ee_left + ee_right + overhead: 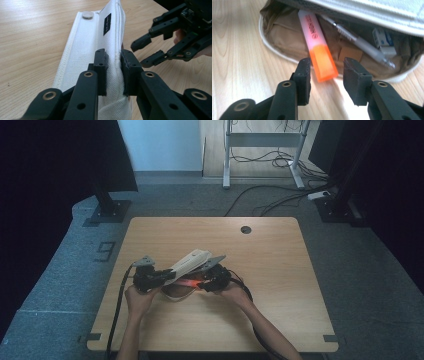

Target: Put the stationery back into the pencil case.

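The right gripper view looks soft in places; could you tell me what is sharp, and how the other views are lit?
Right gripper view: highlighter crisp, nearest jaws blurred, glare on the table. Left gripper view: pouch flap evenly lit. High view: dim, dark corners.

Black two-jaw tool (326,75), brass rivets, trailing cable

The pencil case (92,50) is off-white woven cloth with a small black label and a silver-grey snap; its lining (284,32) is tan. The highlighter (318,47) has a pale pink body with red lettering and a bright translucent orange cap. Beside it lie a frosted white pen (362,43) and a white eraser (383,40) with blue print. Both tools (113,72) (327,82) are matt black with brass-coloured rivets. The worktop (280,265) is light wood grain.
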The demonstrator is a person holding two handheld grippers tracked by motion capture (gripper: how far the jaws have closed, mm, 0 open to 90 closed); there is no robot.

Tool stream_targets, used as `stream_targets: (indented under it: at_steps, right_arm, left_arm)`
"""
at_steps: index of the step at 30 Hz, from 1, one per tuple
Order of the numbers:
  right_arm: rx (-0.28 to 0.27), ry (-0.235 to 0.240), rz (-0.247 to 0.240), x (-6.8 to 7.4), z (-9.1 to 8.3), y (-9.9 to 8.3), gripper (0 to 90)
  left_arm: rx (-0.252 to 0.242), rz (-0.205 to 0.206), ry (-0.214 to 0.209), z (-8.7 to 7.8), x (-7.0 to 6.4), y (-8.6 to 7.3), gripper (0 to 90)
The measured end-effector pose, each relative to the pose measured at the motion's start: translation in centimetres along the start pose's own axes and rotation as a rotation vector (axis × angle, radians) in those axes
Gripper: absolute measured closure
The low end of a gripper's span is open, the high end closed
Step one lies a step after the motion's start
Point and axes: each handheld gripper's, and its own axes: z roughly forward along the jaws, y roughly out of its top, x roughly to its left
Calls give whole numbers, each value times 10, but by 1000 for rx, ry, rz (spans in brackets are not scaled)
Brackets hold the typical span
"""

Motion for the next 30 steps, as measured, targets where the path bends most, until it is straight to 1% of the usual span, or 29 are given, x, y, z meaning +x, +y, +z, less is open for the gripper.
stream_targets:
  at_steps: [4, 7, 15, 20, 25, 30]
  right_arm:
    - [-8, 12, 14, 1, -7, -9, 595]
    - [-6, 16, 24, 1, -9, -14, 623]
    - [18, 10, 28, 3, 4, -20, 697]
    - [22, -14, 28, 3, 9, -20, 753]
    - [25, -31, 21, 2, 14, -14, 773]
    - [31, -54, 18, 0, 20, -7, 775]
  left_arm:
    - [0, 1, 1, 0, 0, 0, 763]
    - [0, 0, 0, 1, 0, 0, 763]
    - [0, -2, 1, 0, 0, 0, 763]
    - [1, -2, 0, 1, 0, 0, 762]
    - [1, -2, -1, 1, 0, 0, 762]
    - [1, 0, 1, 1, -1, 0, 762]
